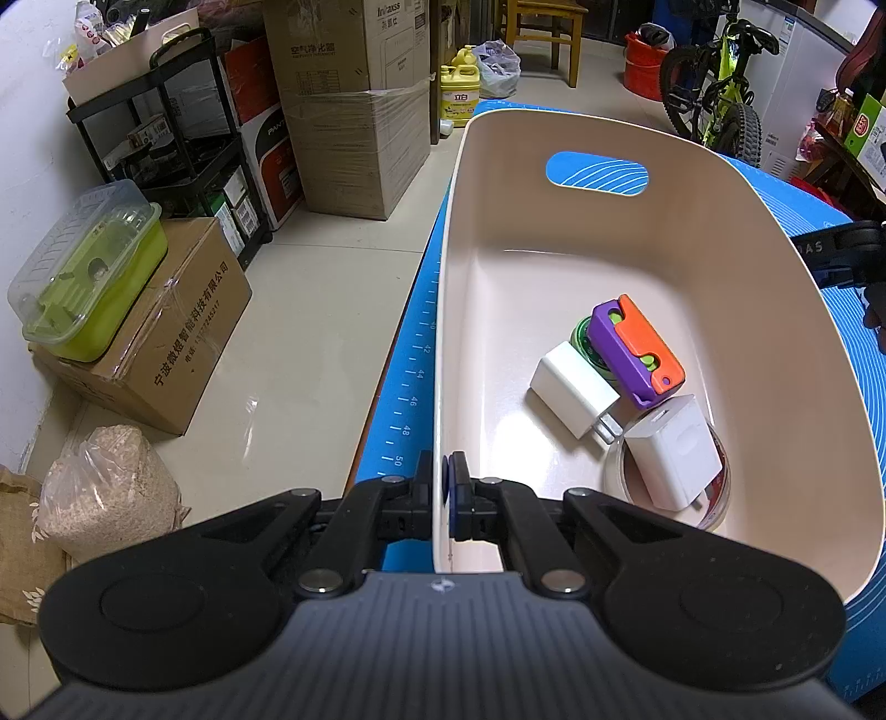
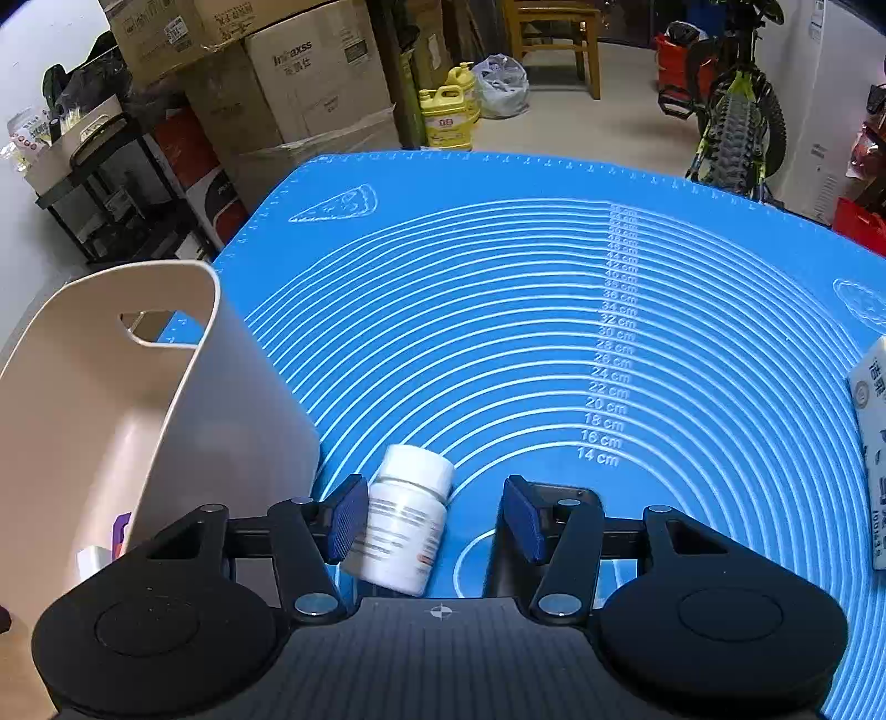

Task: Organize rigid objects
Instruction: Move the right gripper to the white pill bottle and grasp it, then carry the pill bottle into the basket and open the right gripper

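A beige bin (image 1: 720, 266) with a handle cutout stands on the blue mat (image 2: 554, 310). In it lie a purple and orange toy (image 1: 637, 354), a green round thing (image 1: 581, 338), two white chargers (image 1: 570, 387) (image 1: 675, 454) and a clear lid (image 1: 714, 498). My left gripper (image 1: 441, 476) is shut on the bin's left wall near its front corner. My right gripper (image 2: 434, 515) is open around a white pill bottle (image 2: 404, 520) lying on the mat just right of the bin (image 2: 111, 399). The bottle touches the left pad.
A white carton (image 2: 875, 443) lies at the mat's right edge. Left of the table are cardboard boxes (image 1: 166, 332), a green lidded box (image 1: 88, 277), a black shelf (image 1: 183, 138) and a sack (image 1: 111, 487). A bicycle (image 1: 714, 83) and a chair (image 2: 554, 39) stand at the back.
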`<state>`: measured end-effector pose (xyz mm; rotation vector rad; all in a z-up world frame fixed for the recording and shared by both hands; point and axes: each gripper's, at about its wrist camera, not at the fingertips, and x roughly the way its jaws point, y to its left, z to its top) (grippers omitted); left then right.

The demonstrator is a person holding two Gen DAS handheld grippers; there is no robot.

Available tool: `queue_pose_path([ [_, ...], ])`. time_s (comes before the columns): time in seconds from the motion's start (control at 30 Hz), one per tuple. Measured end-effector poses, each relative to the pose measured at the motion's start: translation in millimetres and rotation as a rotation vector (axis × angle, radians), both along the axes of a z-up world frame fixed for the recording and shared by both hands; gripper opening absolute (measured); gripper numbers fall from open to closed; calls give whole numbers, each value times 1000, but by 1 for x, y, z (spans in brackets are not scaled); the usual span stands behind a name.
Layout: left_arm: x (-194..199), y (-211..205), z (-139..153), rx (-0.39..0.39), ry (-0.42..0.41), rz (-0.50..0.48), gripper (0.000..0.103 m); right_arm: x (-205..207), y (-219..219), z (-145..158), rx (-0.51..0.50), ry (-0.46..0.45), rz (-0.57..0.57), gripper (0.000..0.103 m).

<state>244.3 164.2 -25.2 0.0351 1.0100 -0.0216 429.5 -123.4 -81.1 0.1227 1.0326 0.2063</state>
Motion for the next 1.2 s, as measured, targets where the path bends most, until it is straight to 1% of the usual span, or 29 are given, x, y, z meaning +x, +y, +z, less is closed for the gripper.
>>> queue_pose_path([
  [0.07,0,0,0,0,0,0,5,1,-4,-2,63,15,-12,64],
  [0.13,-1,0,0,1,0,0,5,2,-5,-7,81,32,-19,64],
  [0.2,0,0,0,0,0,0,5,0,-2,-14,58,40,-16,64],
  [0.3,-1,0,0,-1,0,0,5,0,6,-24,13,50,-1,61],
  [0.33,-1,0,1,-1,0,0,5,-2,9,-24,4,31,0,58],
  [0.4,-1,0,1,0,0,0,5,-2,11,-24,-2,31,-8,46],
  [0.5,-1,0,1,-1,0,0,5,-3,8,-23,-3,33,-25,45],
  [0.6,-1,0,1,0,0,0,5,-9,2,-19,16,4,-49,44],
  [0.7,-1,0,1,-1,0,1,5,-17,-5,-10,25,-25,-71,44],
  [0.8,0,0,1,1,1,0,5,-28,-11,2,7,-62,-67,44],
  [0.93,0,0,1,1,1,1,5,-45,-19,23,13,-124,-76,44],
  [1.1,0,0,1,3,1,1,5,-79,-13,59,-8,-246,-24,44],
  [1.2,0,0,1,2,1,1,5,-96,-1,81,-7,-311,17,44],
])
